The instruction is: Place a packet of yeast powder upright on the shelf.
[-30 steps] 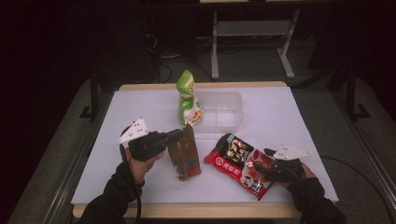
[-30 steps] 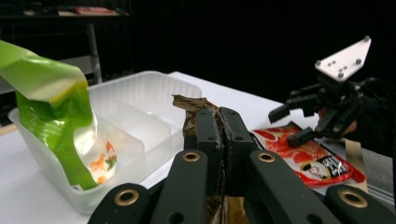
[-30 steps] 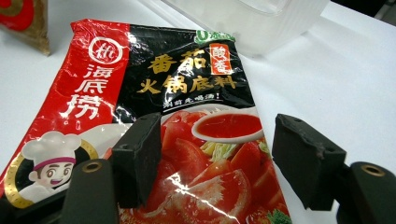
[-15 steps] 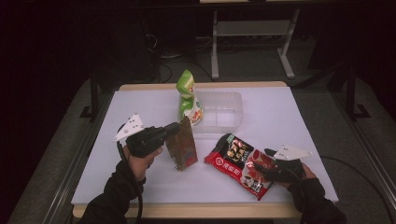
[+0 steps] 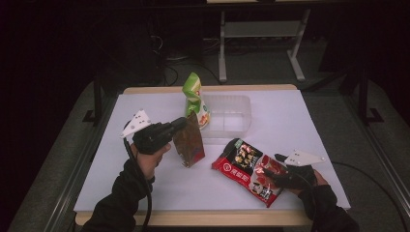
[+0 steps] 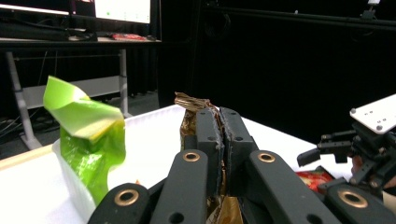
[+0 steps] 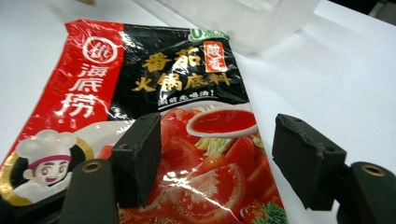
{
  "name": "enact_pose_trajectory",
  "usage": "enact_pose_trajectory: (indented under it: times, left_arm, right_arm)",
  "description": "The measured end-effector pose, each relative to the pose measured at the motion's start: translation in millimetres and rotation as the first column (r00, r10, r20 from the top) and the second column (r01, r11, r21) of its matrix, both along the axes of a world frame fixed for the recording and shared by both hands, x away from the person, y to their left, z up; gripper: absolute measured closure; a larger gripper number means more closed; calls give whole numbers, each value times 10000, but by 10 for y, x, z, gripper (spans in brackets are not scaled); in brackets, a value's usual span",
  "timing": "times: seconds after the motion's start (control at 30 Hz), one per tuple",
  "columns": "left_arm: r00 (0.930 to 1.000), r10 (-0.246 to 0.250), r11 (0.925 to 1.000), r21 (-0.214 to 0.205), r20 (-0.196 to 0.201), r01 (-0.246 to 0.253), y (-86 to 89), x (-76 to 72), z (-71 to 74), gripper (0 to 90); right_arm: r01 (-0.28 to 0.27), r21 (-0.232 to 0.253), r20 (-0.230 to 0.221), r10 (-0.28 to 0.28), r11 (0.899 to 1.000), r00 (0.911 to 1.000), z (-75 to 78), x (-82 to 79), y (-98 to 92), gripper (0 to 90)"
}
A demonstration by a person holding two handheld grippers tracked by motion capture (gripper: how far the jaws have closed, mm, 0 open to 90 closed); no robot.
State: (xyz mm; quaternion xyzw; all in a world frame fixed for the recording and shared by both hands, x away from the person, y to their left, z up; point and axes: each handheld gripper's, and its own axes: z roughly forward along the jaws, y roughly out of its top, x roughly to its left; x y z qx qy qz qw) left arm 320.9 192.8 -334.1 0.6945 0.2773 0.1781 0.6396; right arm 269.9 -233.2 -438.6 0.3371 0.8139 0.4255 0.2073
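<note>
**Brown pouch held upright, red sachet flat on the surface**

The left hand-held gripper (image 5: 180,124) has its jaws clamped tight on the top edge of one brown snack pouch (image 5: 189,143), whose long axis stands nearly vertical, its bottom near the white surface (image 5: 300,121). The right hand-held gripper (image 7: 217,158) is spread wide over one red hotpot soup-base sachet (image 5: 249,170), gripping nothing; the sachet lies flat, long axis diagonal. One green bag (image 5: 196,99) stands against one clear plastic container (image 5: 229,113).
</note>
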Motion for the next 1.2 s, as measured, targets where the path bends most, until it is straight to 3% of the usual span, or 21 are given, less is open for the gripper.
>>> enact_pose_trajectory:
  times: [0.5, 0.83, 1.03, 1.2]
  left_arm:
    - [9988, 237, 9996, -182, 440, -229, -357, 307, 317, 876]
    - [9964, 821, 9966, 88, 216, -823, -633, 633, 394, 875]
    - [9919, 1233, 9901, 630, 316, -1251, -842, 821, 397, 875]
    - [9860, 1632, 9828, 823, 354, -1656, -956, 959, 376, 875]
  right_arm:
    - [-93, 103, 3, 93, 9999, 10000, -1, 6, -25, 356]
    - [34, 163, 44, -34, 9999, 10000, 7, -14, -69, 356]
    - [22, 228, 89, -24, 9997, 10000, 21, -15, -61, 357]
    - [-92, 231, 91, 90, 9997, 9999, 17, -13, -38, 357]
